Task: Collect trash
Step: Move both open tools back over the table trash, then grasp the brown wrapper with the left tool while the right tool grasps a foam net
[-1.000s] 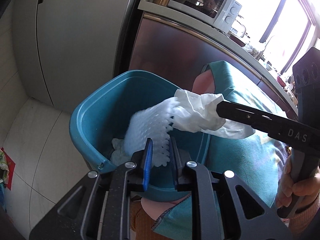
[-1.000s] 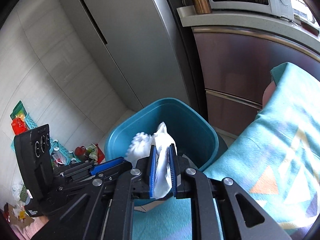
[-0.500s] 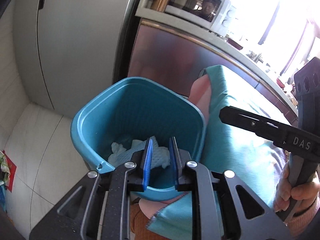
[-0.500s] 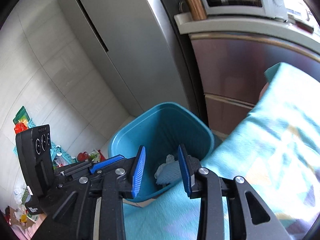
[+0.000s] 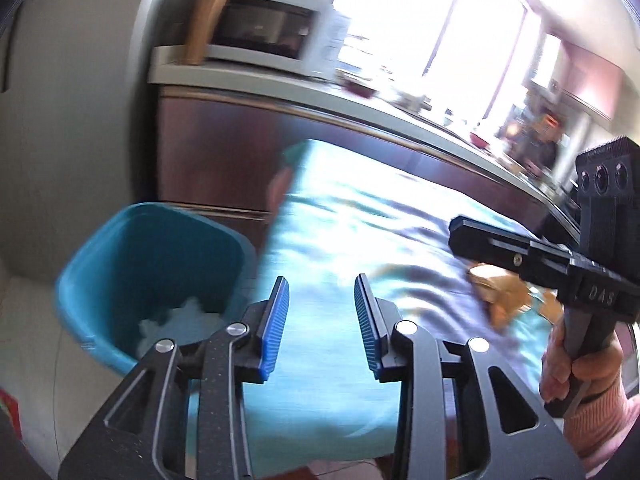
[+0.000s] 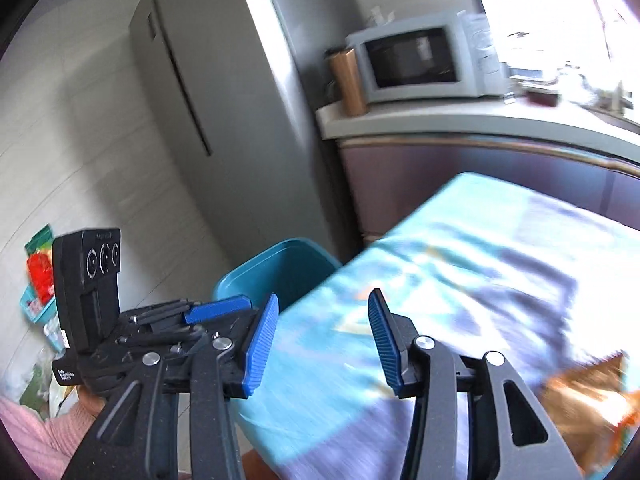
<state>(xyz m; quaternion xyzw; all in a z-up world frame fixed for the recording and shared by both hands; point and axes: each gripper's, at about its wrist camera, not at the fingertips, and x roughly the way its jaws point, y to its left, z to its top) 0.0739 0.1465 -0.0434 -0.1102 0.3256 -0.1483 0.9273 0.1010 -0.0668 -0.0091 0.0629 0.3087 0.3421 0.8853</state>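
Observation:
A teal trash bin (image 5: 132, 264) stands on the floor at the table's left end, with white crumpled trash (image 5: 180, 320) inside; its rim also shows in the right wrist view (image 6: 280, 264). My left gripper (image 5: 322, 320) is open and empty over the teal tablecloth (image 5: 360, 248). My right gripper (image 6: 324, 336) is open and empty over the same cloth (image 6: 460, 264). An orange-brown wrapper (image 5: 496, 292) lies on the cloth at the right, also blurred in the right wrist view (image 6: 588, 396). The right gripper's body (image 5: 560, 264) hangs above it.
A grey fridge (image 6: 208, 112) stands behind the bin. A counter (image 6: 440, 124) carries a microwave (image 6: 420, 64) and a brown cylinder (image 6: 348, 80). Colourful packets (image 6: 40, 272) lie on the floor at the left. Both views are motion-blurred.
Both grippers opened and dropped the white trash into the bin. Both then swung right, away from the bin and over the tablecloth toward the orange wrapper.

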